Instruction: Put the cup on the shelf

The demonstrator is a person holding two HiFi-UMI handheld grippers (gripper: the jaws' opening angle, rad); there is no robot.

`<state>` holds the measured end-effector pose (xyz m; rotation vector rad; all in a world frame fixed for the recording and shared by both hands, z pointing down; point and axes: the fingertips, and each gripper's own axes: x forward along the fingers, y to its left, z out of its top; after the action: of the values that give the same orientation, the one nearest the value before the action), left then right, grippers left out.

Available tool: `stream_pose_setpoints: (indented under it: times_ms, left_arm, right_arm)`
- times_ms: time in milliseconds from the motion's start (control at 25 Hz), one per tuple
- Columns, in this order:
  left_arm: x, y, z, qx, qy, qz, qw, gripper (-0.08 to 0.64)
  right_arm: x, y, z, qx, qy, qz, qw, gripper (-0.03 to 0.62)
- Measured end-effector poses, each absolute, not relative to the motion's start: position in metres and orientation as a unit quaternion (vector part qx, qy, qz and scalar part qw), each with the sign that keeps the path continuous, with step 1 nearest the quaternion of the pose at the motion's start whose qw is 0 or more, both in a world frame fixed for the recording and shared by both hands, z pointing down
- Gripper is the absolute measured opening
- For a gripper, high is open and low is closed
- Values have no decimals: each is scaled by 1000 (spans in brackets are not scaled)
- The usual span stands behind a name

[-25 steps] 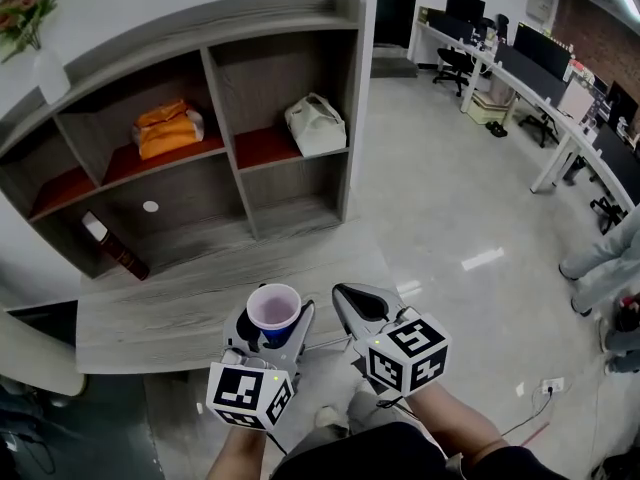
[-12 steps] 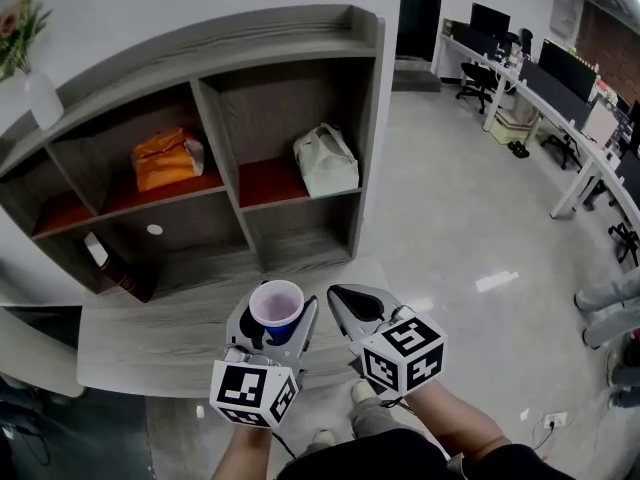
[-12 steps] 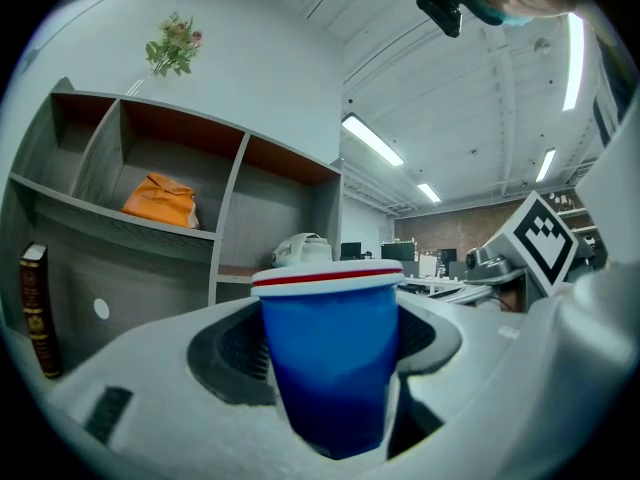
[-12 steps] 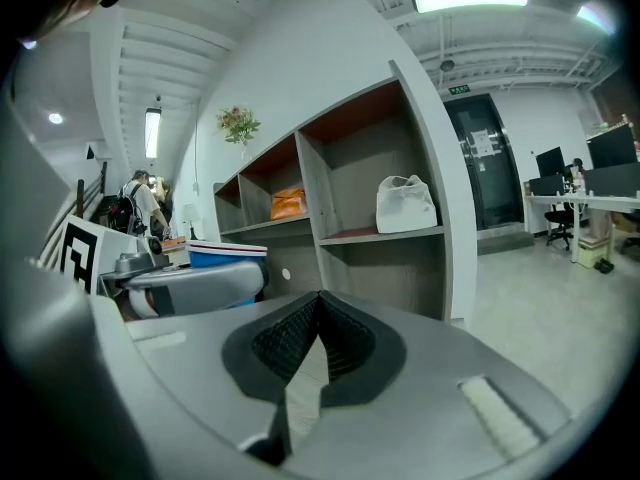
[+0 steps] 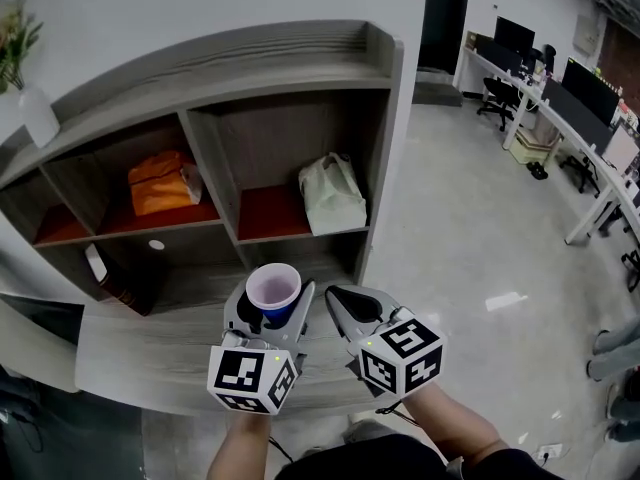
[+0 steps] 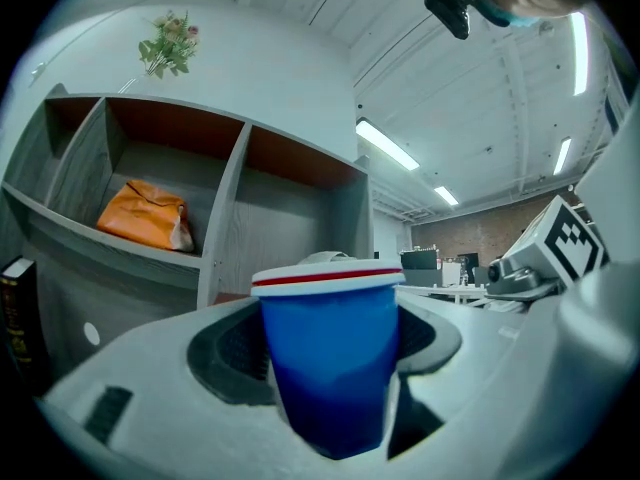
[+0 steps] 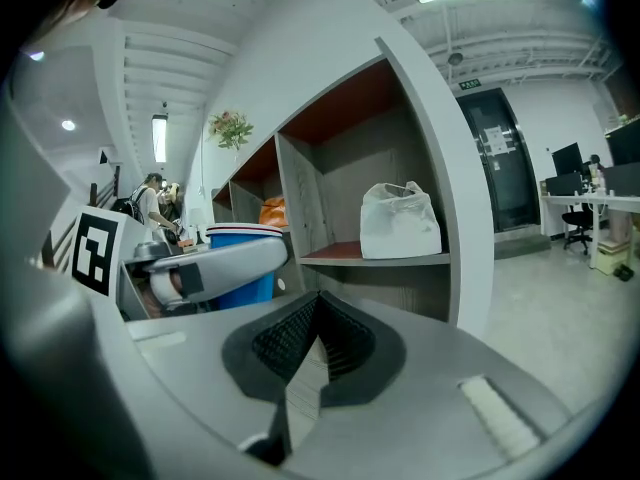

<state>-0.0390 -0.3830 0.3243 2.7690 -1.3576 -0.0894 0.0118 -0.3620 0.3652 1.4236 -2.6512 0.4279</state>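
A blue cup [image 5: 273,293] with a white rim and a red stripe stands upright between the jaws of my left gripper [image 5: 270,313], which is shut on it. In the left gripper view the cup [image 6: 330,358] fills the gap between the pads, and the left gripper [image 6: 325,343] points toward the grey wooden shelf [image 6: 225,218]. My right gripper [image 5: 347,300] is just right of the cup, shut and empty; its own view shows the right gripper [image 7: 318,308] with pads meeting. The shelf unit [image 5: 290,63] stands ahead, and the cup is over the low ledge [image 5: 150,353] in front of it.
An orange bag [image 5: 160,181] lies in the upper middle compartment and a white bag [image 5: 333,193] in the upper right one. A dark book [image 5: 115,278] leans in the lower left compartment. A vase with flowers [image 5: 25,78] stands on top. Office desks [image 5: 590,98] line the far right.
The shelf has come closer and sits lower in the head view. Both grippers keep their places side by side, the cup still held in the left one.
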Motion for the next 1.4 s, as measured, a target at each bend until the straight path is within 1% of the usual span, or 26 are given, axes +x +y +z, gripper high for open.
stream_pose_setpoints:
  times_ms: [760,960,1120,1400]
  left_arm:
    - [-26,-477,285,860,-509,-45,-8,307]
    - [-24,-494,278,843,-534,-47,-34,307]
    - [-21,-506,278,831,-552,-41,-54,307]
    - [-21,-524,290,817,-574,-21,-51,310]
  right_arm:
    - [33,-412,366,420,-891,163,57,-5]
    - [38,-418,372,412,-892,174,57,-5]
    - [41,-424,376,408,-894,178,57,-5]
    - [44,-430,383,398,-896,188,60,-5]
